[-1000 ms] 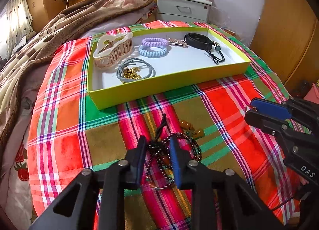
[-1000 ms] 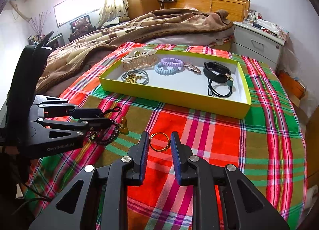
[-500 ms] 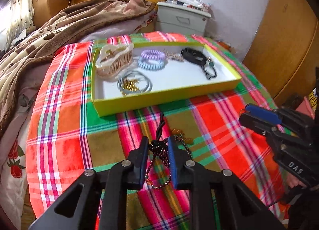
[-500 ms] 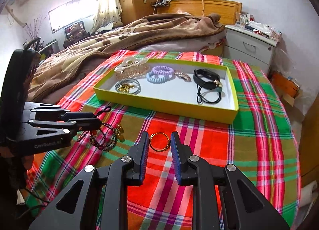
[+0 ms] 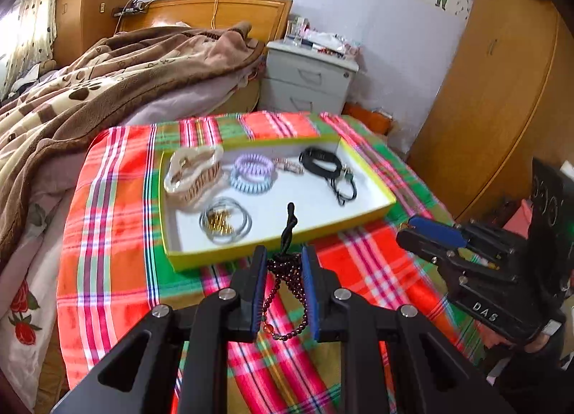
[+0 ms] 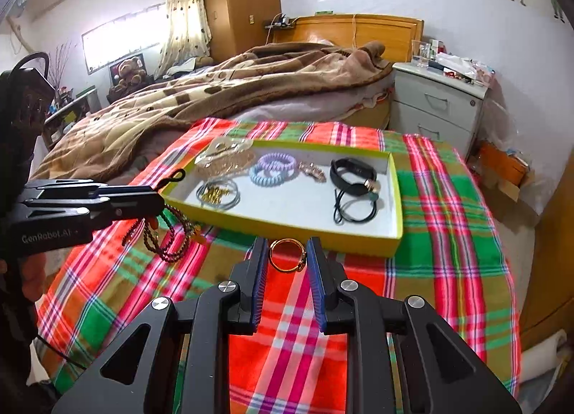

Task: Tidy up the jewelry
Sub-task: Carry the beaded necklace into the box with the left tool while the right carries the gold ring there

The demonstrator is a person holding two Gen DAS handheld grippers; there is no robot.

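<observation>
One gold ring, only in right-wrist view.

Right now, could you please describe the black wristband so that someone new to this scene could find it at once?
Start at the yellow-rimmed tray on the plaid cloth at the foot of the bed. The black wristband lies near the tray's end closest to the nightstand, just beyond a thin black hair tie. It is the only broad, solid black loop there; the purple and blue coil ties are pastel.

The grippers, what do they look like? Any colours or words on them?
Both are black plastic with triangle cut-outs and silver bolts. The fingers carry ridged blue pads. The left gripper says "GenRobot.AI" in white on its side; the right gripper shows "DAS". A thin black cable hangs below the left one.
</observation>
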